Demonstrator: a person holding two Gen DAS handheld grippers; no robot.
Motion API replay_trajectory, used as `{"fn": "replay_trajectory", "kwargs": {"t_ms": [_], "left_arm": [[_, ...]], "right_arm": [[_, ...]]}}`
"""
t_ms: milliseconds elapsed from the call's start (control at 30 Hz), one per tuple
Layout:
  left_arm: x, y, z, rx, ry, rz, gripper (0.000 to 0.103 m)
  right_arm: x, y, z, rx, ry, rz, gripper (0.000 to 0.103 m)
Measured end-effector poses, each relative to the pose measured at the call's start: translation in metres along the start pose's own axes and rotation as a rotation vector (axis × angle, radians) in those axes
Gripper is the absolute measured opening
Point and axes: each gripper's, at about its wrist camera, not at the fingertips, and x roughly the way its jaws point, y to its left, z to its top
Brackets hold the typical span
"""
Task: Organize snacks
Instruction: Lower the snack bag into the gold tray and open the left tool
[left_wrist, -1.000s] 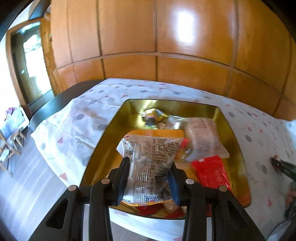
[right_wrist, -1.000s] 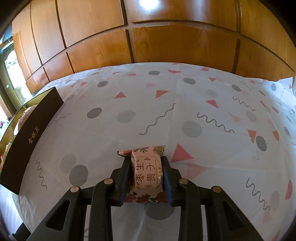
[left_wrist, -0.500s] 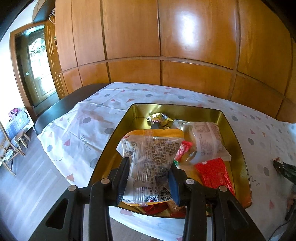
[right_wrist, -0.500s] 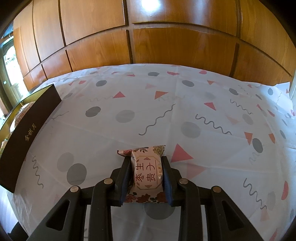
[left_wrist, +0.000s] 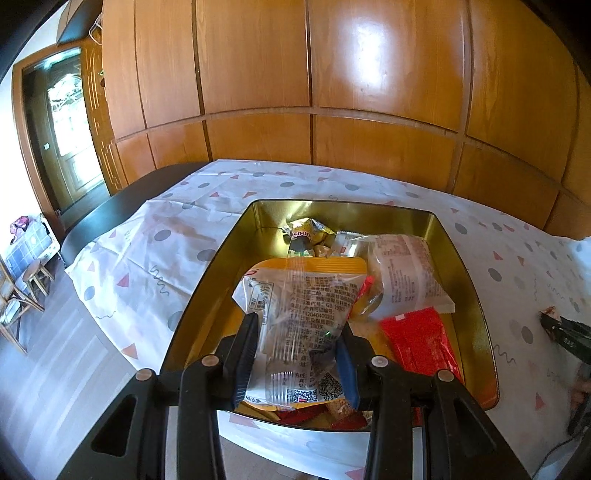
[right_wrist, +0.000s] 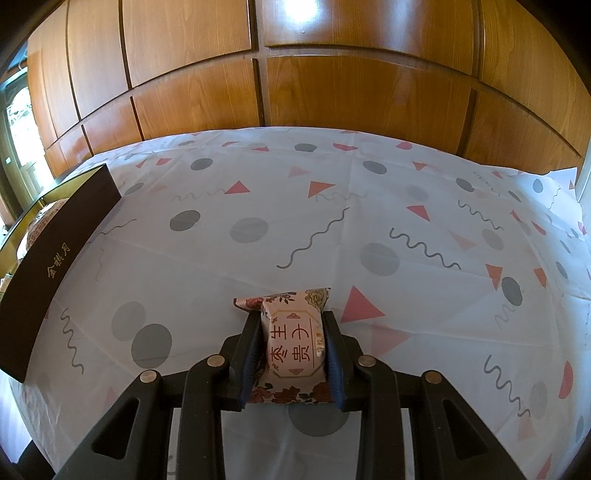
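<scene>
Table (right_wrist: 369, 206) w/ patterned cloth carries everything; gold tin (left_wrist: 476, 295) sits toward its left end, long axis running away from the left camera toward the wood-panel wall (left_wrist: 258, 74); the tin's dark outer side (right_wrist: 55, 258) w/ gold lettering shows at the left edge of the right view, so the tin lies left of the right tongs, set apart from them across bare cloth.

Inside the tin: pale bag (left_wrist: 402, 273) at the right side, red pack (left_wrist: 421, 339) near the front right corner, small yellow wrapped sweet (left_wrist: 308, 230) by the far wall; more packs underneath, too jumbled to name.

Left tongs (left_wrist: 297, 350) are closed onto a clear printed snack bag (left_wrist: 299, 306) w/ yellow top edge, held just above the tin's near half, bag's long axis pointing away along the fingers; judging by that, a straight drop lands it in the tin.

Right tongs (right_wrist: 291, 343) are clamped on a small floral cake pack (right_wrist: 293, 339), lettered face up, low over the cloth near the table's front edge; can't tell if it touches.

Key relation: left tongs are already over the tin, the right ones aren't; the cake pack prob. needs a leftward carry over the tin's dark side.
</scene>
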Motion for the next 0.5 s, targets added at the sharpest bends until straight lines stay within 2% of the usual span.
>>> {"fn": "replay_trajectory", "kwargs": {"t_ms": [267,500], "left_arm": [[0.010,0.002,-0.002,-0.015,0.040,-0.021,0.040],[0.026,0.017,0.008,-0.083,0.098,-0.087,0.040]], "right_arm": [[0.000,0.000,0.000,0.000,0.000,-0.001,0.032],[0.000,0.000,0.000,0.001,0.000,0.000,0.032]]}}
